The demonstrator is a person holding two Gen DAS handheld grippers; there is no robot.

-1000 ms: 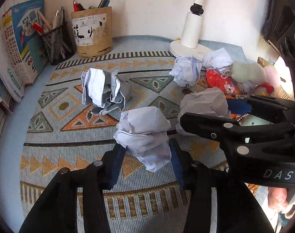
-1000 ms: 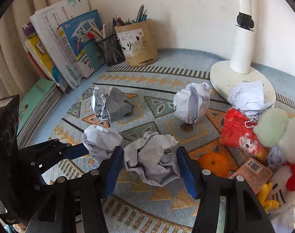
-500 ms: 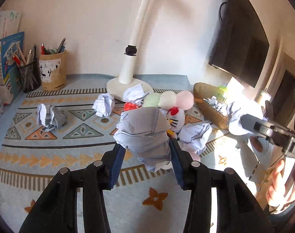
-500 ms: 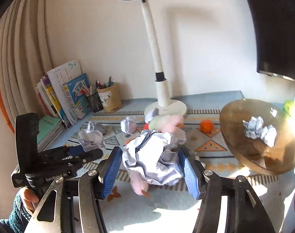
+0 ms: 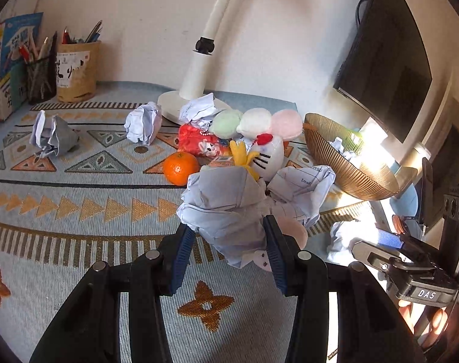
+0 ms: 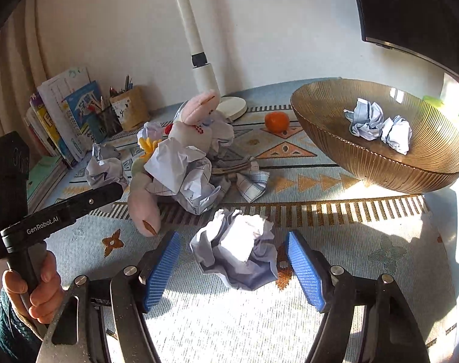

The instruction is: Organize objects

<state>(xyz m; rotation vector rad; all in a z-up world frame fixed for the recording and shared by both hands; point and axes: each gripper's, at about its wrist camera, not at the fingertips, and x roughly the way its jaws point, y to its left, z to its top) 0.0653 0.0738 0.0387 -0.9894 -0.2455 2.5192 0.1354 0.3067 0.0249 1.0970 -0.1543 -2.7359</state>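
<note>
Two crumpled paper balls (image 6: 377,127) lie inside the ribbed bowl (image 6: 326,112).

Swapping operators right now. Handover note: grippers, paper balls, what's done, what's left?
Left hand-held gripper: shut on a crumpled paper ball, held above the mat.
Right hand-held gripper: open; a loose paper ball sits between its pads, touching neither.
Bowl: two paper balls inside.
Left to do: both balls at the grippers, plus several on the mat and among the plush toys. Orange sits beside the bowl.
</note>
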